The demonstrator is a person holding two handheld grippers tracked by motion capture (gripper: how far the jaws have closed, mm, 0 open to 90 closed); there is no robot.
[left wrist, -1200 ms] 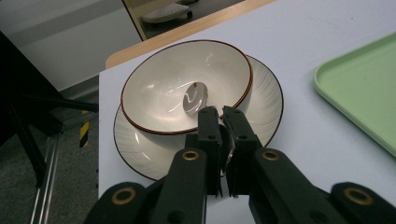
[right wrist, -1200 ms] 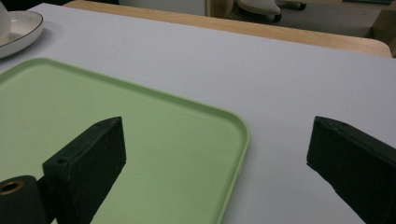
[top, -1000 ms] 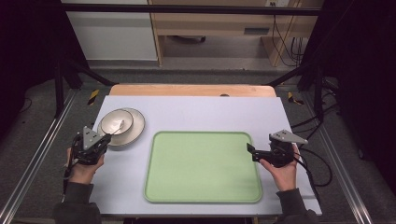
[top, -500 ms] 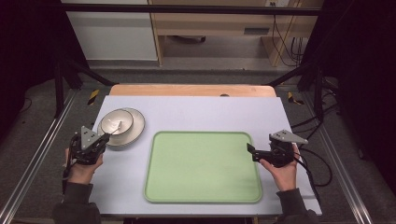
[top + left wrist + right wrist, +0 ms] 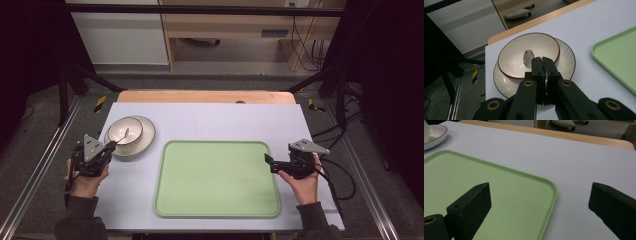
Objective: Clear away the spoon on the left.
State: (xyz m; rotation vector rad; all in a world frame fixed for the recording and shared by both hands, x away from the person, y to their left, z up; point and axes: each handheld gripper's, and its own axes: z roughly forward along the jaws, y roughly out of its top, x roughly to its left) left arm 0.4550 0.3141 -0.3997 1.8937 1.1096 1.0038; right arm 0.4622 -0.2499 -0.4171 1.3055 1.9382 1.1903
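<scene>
High view: the left gripper is sitting at the near rim of a white bowl that is resting on a white plate, at the table's left; the right gripper is hovering at the right edge of the green tray.

Left gripper view: the jaws are pressing together on a thin metal handle, seemingly a spoon whose bowl is lying inside the brown-rimmed bowl; the plate is lying under it, the tray off to the right.

Right gripper view: the jaws are standing wide apart, holding nothing, straddling the tray's corner rim.

Step in hand: the spoon is being gripped, by my reading, before lifting out.

Next move: probably lifting straight up without tipping the bowl, then carrying it toward the tray.
</scene>
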